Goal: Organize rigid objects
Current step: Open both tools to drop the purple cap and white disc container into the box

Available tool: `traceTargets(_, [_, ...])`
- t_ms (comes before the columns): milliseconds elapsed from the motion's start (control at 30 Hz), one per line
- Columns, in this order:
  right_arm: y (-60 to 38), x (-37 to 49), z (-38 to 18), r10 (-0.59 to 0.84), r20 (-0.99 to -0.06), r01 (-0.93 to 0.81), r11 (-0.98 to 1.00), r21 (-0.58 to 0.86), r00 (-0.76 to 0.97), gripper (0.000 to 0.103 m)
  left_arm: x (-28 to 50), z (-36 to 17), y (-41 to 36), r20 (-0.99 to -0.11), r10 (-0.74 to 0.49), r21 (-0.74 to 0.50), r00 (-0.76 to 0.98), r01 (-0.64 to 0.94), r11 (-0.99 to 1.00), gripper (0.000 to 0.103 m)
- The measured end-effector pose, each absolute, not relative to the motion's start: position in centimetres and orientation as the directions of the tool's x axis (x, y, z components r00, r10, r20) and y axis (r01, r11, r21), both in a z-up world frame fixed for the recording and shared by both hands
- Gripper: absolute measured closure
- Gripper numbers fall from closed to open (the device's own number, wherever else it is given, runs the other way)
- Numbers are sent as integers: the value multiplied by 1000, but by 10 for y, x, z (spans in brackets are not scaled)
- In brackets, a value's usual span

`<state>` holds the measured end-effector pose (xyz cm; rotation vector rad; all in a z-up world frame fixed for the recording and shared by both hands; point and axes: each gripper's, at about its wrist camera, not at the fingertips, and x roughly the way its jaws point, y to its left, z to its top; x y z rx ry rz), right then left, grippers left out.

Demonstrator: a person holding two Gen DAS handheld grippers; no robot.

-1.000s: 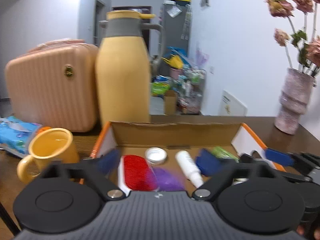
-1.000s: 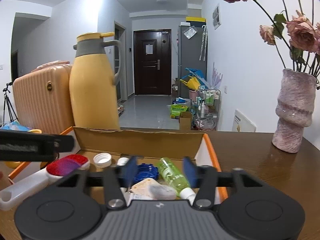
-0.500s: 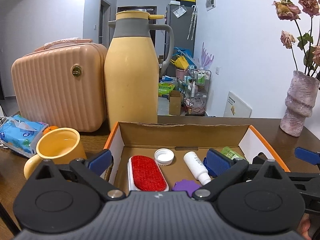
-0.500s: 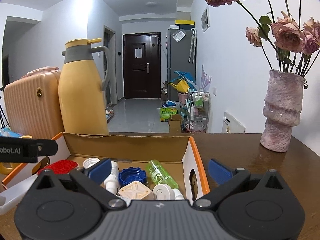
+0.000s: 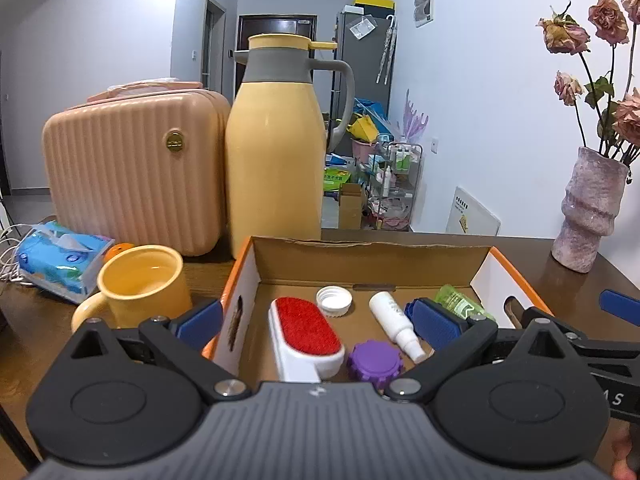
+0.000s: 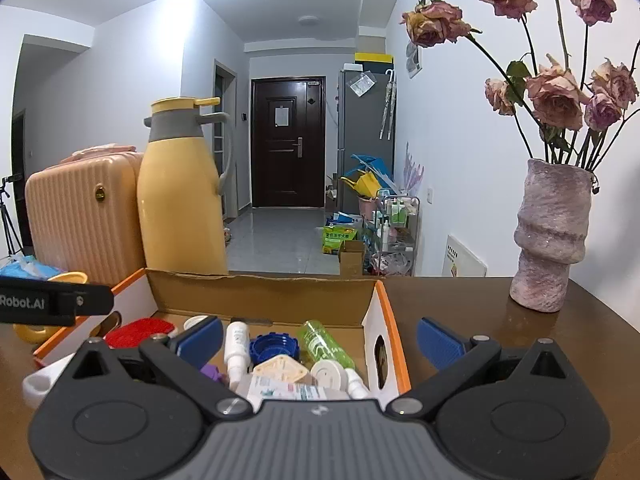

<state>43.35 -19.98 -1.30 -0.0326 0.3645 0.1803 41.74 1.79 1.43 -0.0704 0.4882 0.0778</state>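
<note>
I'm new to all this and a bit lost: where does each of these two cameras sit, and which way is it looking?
Left wrist: sits on the left tool, looks forward over the cardboard box; its own open blue fingers show, plus the right tool.
Right wrist: sits on the right tool, looks along the box's right wall toward the door; its open fingers show.
Shared: the box, yellow jug, vase.

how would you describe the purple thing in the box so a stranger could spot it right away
Find the open cardboard box in front of the tall yellow jug. At its near edge, right of the red-topped white brush, lies the purple cap. It is the only purple item, round with a notched rim.
</note>
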Motion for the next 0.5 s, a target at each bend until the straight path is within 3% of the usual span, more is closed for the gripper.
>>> traceTargets(500, [-194,374,-10,185,-366,-199,980,1,912,0,364,19,33,-478,75,-61,875,-118,991,0])
